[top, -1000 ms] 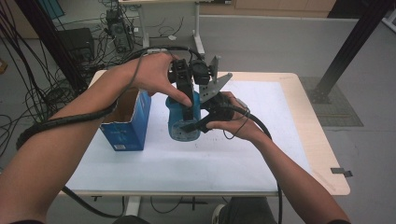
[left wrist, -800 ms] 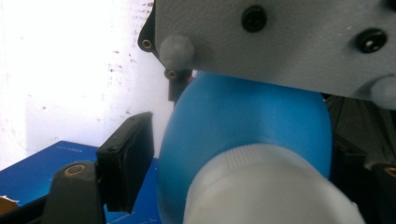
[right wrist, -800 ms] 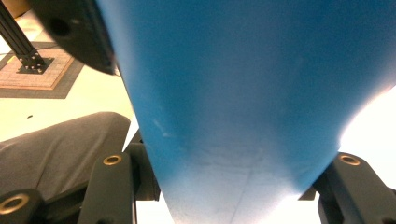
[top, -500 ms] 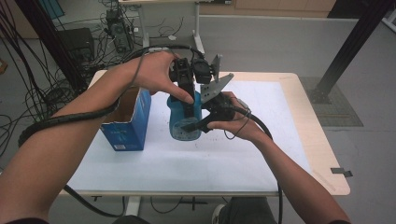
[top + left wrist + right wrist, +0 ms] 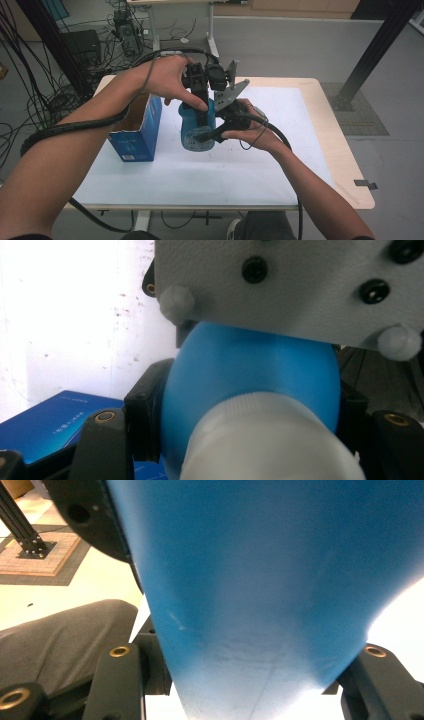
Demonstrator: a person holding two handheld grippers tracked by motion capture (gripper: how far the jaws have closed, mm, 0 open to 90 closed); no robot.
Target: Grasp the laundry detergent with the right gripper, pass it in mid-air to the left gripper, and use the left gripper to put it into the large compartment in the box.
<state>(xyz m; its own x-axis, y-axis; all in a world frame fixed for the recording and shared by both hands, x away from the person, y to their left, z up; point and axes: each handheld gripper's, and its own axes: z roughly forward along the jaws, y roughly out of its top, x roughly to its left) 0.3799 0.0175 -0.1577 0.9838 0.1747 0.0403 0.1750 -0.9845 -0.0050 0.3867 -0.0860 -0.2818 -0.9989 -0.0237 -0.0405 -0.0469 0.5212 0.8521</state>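
Two tools clamping bottle (blue)

Bottle right of box

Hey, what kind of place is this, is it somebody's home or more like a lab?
Likely a lab or workshop: cable bundles and electronics on the bare floor, a black metal frame post, and a work table.

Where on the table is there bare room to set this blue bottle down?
Free: the white mat right of the blue plastic bottle out to the wooden table edge, and the near strip in front. Crowded: the left side, where the open blue cardboard box stands beside the bottle.
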